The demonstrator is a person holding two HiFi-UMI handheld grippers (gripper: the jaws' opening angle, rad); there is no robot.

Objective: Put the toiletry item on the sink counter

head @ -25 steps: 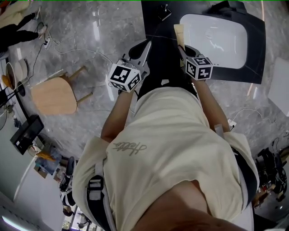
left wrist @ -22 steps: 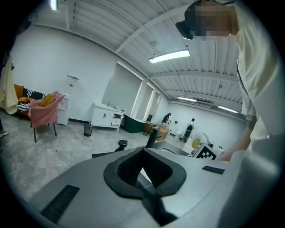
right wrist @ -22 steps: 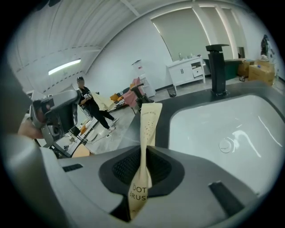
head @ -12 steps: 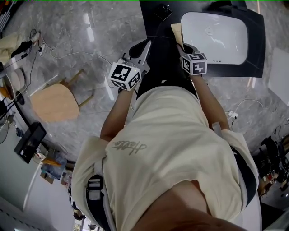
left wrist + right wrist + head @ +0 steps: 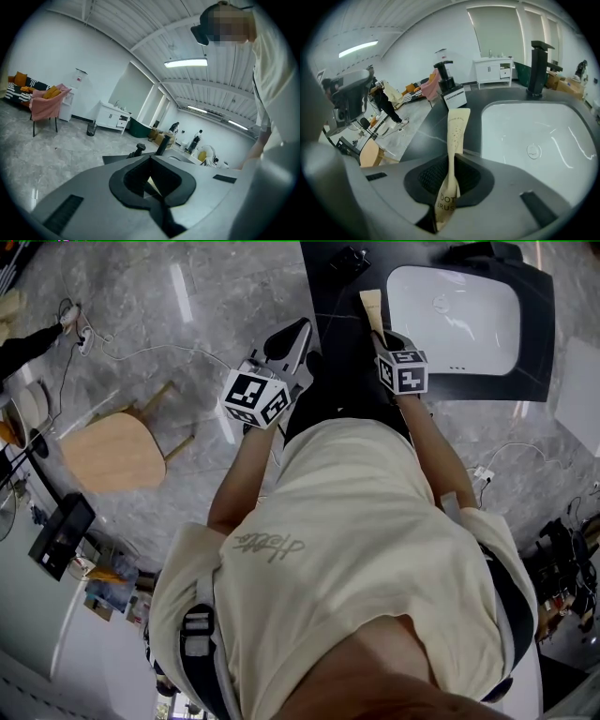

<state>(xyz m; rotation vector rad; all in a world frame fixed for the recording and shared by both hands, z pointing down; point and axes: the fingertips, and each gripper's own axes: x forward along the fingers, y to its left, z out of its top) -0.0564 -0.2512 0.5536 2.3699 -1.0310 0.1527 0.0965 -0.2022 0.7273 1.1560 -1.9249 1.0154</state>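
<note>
A beige paper toothbrush packet (image 5: 457, 129) stands upright in my right gripper (image 5: 449, 185), whose jaws are shut on its lower end. In the head view the packet (image 5: 371, 307) sticks out past the right gripper (image 5: 383, 334), over the black sink counter (image 5: 328, 296) just left of the white basin (image 5: 459, 315). My left gripper (image 5: 292, 338) hangs beside the counter's left edge. Its jaws are shut with nothing in them (image 5: 152, 187).
A black faucet (image 5: 536, 68) stands behind the basin (image 5: 534, 136). A black pump bottle (image 5: 450, 89) sits on the counter's far left corner. A wooden stool (image 5: 112, 442) and cables (image 5: 141, 348) lie on the grey floor to the left.
My right gripper with the packet has edged slightly forward over the counter. The left gripper has hardly moved.
</note>
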